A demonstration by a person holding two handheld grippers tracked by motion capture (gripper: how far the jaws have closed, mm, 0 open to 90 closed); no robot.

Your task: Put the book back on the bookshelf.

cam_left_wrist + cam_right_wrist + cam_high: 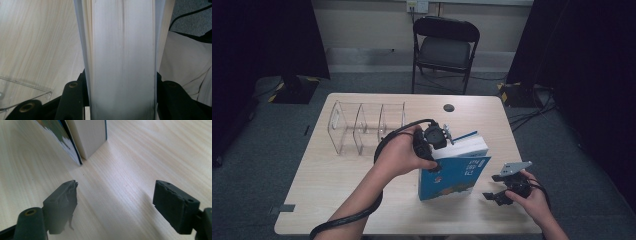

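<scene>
Left tongs (435,142) are clamping the top edge of a blue book (455,172), its page block wedged between the jaws, keeping it standing upright on the tabletop (312,170) near the middle, cover hanging slightly loose. Right tongs (502,187) are hovering just beside the book, jaws spread and empty, probably waiting to steady it. A clear plastic rack (362,131) is sitting behind, likely the book's destination.
</scene>
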